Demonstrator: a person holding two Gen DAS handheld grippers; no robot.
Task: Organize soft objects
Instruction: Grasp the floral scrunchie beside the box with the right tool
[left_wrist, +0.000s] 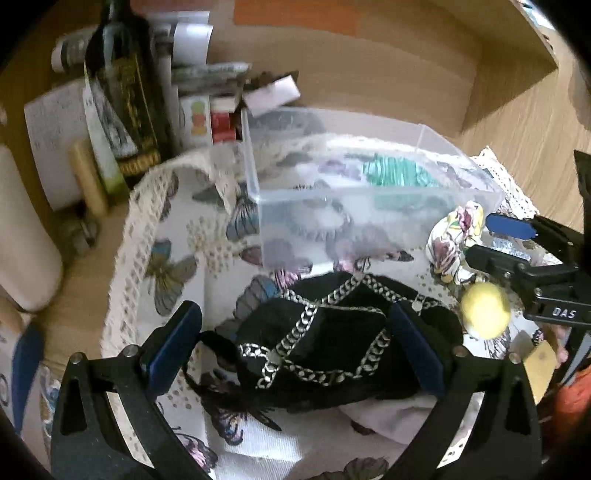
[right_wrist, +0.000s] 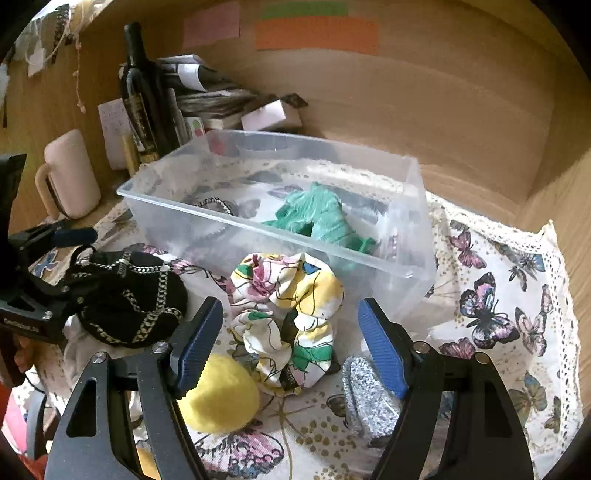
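Observation:
A black cloth with silver chain print (left_wrist: 325, 332) lies on the butterfly tablecloth (left_wrist: 177, 236). My left gripper (left_wrist: 295, 347) is open, one finger on each side of it; it also shows in the right wrist view (right_wrist: 129, 295). My right gripper (right_wrist: 290, 343) is open around a floral scrunchie (right_wrist: 291, 314), which also shows in the left wrist view (left_wrist: 456, 240). A yellow pom-pom (right_wrist: 218, 395) lies by the right gripper's left finger, a silver glitter piece (right_wrist: 365, 395) by its right finger. A clear plastic bin (right_wrist: 391, 273) behind holds a green knit item (right_wrist: 321, 218).
A dark bottle (right_wrist: 142, 96), a pink mug (right_wrist: 70, 177), papers and small boxes (right_wrist: 207, 99) stand at the back left against the wooden wall. The cloth's lace edge (right_wrist: 565, 295) runs along the right, near a wooden side panel.

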